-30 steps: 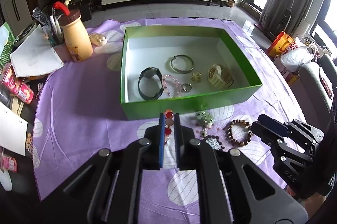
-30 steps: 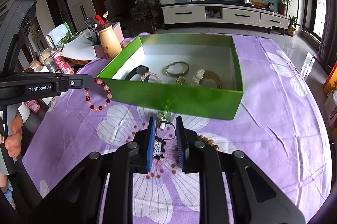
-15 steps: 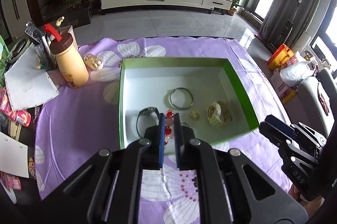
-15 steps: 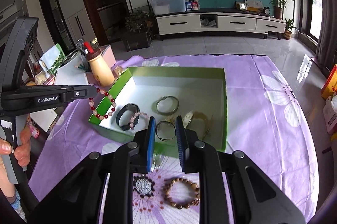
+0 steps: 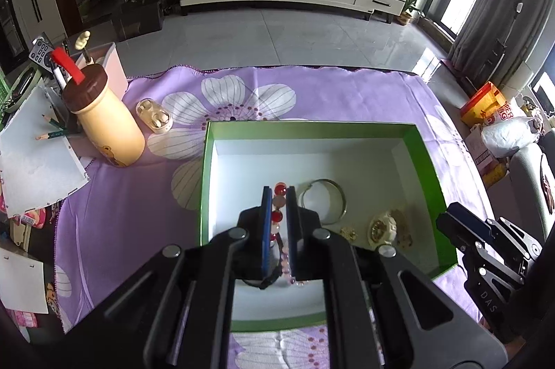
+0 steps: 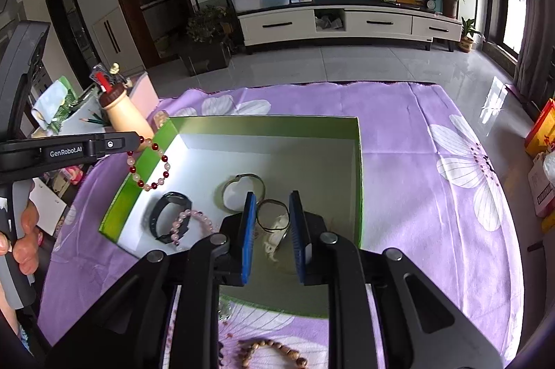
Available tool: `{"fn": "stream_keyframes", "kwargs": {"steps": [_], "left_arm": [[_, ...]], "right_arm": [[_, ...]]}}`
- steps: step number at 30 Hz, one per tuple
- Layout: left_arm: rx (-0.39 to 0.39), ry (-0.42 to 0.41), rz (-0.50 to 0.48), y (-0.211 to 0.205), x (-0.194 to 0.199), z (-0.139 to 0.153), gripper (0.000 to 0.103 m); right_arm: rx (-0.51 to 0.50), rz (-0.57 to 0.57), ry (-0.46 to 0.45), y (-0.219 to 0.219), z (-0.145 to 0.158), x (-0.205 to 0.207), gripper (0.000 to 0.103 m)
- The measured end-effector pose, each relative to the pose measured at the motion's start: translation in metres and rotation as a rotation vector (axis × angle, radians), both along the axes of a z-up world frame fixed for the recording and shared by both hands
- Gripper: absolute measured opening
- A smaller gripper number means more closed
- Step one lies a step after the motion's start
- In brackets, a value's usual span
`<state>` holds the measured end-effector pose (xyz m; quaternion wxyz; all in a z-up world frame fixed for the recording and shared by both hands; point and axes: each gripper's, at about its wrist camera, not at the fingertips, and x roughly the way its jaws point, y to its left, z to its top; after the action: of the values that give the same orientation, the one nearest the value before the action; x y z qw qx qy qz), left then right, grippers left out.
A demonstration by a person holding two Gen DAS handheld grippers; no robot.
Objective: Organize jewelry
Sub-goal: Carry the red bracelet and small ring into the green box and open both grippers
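A green box [image 5: 426,161] with a white floor sits on the purple flowered cloth. In it lie a silver bangle [image 5: 324,200], a gold watch [image 5: 383,226], a black band [image 6: 170,216] and a pink bead bracelet [image 6: 189,223]. My left gripper [image 5: 278,206] hangs over the box's left half, shut on a red and pale bead bracelet [image 6: 149,164] that dangles from it. My right gripper [image 6: 271,213] hovers over the box's near middle, shut on a thin dark ring [image 6: 274,203]. A brown wooden bead bracelet [image 6: 277,351] lies on the cloth in front of the box.
A yellow bottle [image 5: 104,126] with a brown lid, an earbud case [image 5: 154,116], pencils and papers [image 5: 34,161] crowd the table's left side. A person's hand [image 6: 24,251] holds the left gripper's handle. Bags stand on the floor at the right.
Both grippers have travelled forward from the cloth in front of the box to above its inside. Each has carried its piece along, and neither grip has changed.
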<state>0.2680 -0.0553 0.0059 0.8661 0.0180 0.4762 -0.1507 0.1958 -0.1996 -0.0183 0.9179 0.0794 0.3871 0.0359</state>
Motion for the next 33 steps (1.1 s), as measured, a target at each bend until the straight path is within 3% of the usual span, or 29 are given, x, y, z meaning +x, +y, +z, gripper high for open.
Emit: {"fn": "stream_keyframes", "kwargs": {"steps": [18,33], "left_arm": [[0.064,0.085,0.004,-0.033,0.041,-0.05,0.008],[0.124,0.117,0.045,-0.026,0.055,-0.072,0.008]], "right_arm": [[-0.008,-0.01,0.089,-0.003,-0.039,0.048,0.019],[-0.037,-0.028,0.137,-0.01,-0.057,0.065,0.019]]}}
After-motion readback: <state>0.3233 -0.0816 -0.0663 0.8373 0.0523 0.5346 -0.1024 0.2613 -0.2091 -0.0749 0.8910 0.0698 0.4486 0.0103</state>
